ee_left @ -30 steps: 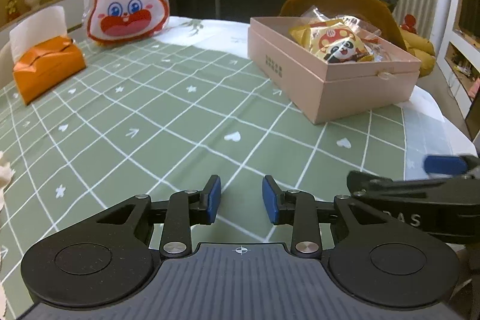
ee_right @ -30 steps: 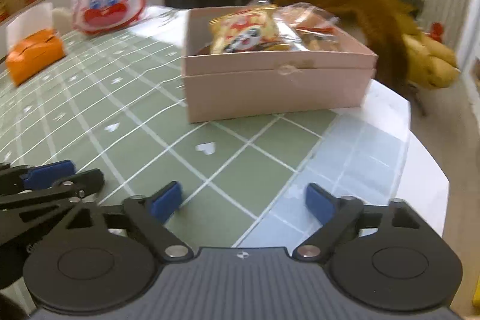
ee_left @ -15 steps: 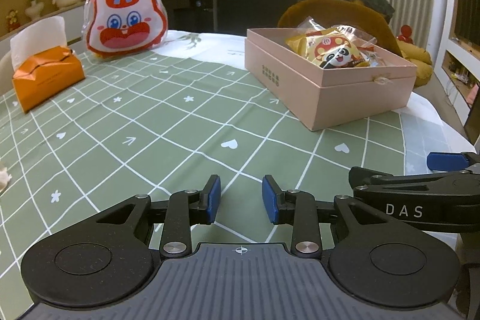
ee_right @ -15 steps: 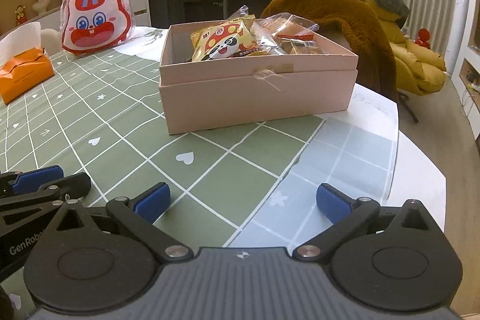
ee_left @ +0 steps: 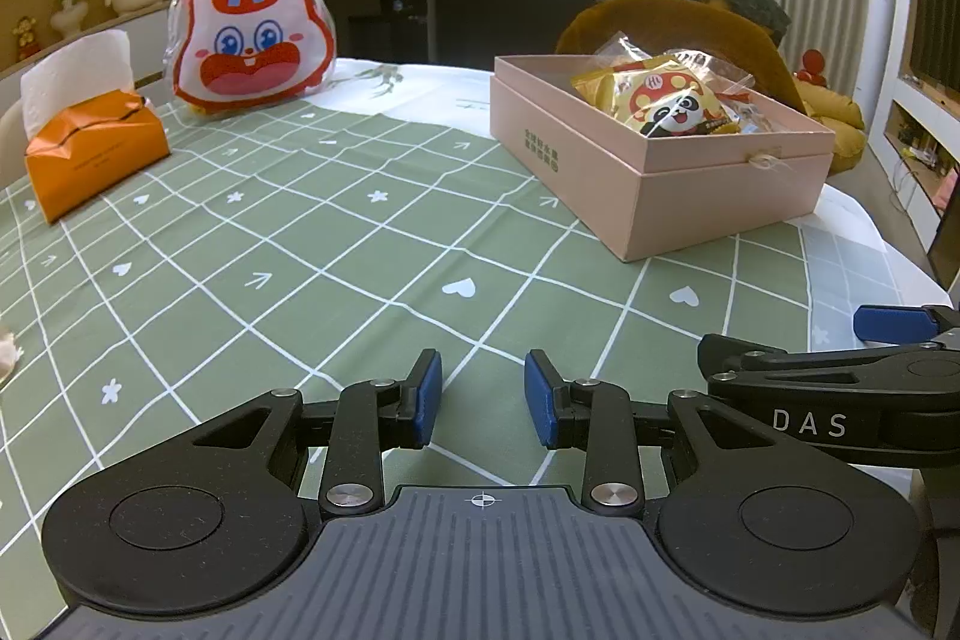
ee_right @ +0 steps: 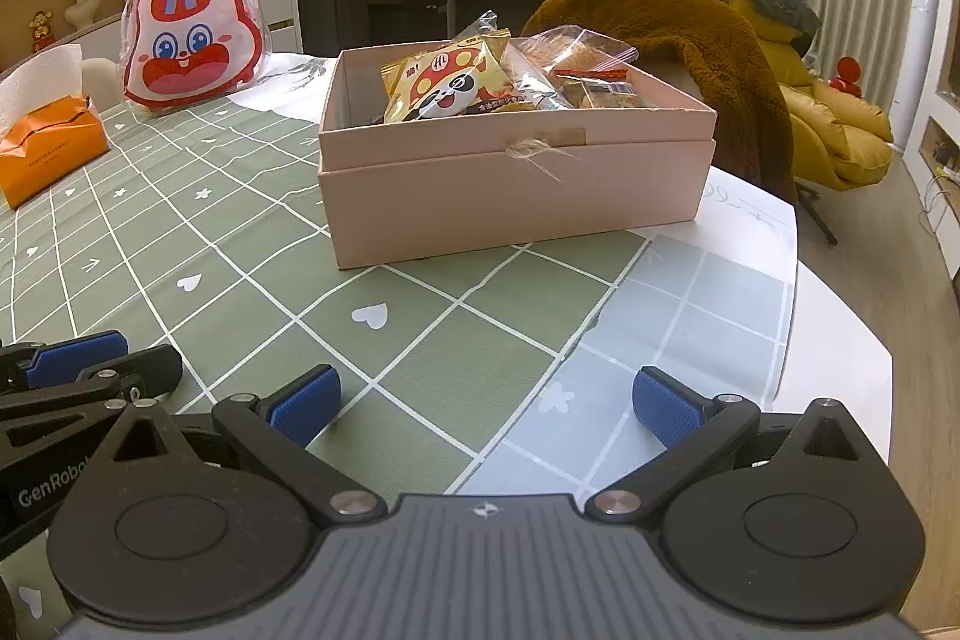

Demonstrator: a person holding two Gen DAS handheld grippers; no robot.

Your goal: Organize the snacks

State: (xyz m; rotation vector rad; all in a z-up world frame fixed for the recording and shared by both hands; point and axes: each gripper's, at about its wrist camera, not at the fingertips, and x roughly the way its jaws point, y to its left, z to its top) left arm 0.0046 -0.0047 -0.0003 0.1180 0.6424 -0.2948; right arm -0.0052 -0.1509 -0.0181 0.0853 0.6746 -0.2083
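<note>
Both claws empty: left claw [ee_left: 482, 397] narrow, right claw [ee_right: 486, 403] wide. Approach bunny bag [ee_left: 252, 40] at 11 o'clock slowly, carry to pink box [ee_right: 516, 184].

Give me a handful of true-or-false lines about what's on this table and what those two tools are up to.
1. The pink box holds snack packets, among them a panda packet. True.
2. The rabbit-face bag lies inside the pink box. False: it stands on the tablecloth, apart from the box.
3. The left tool grips a snack. False: nothing sits between its blue pads.
4. The right tool is open and empty. True.
5. An orange tissue pack sits to the left of the rabbit-face bag. True.
</note>
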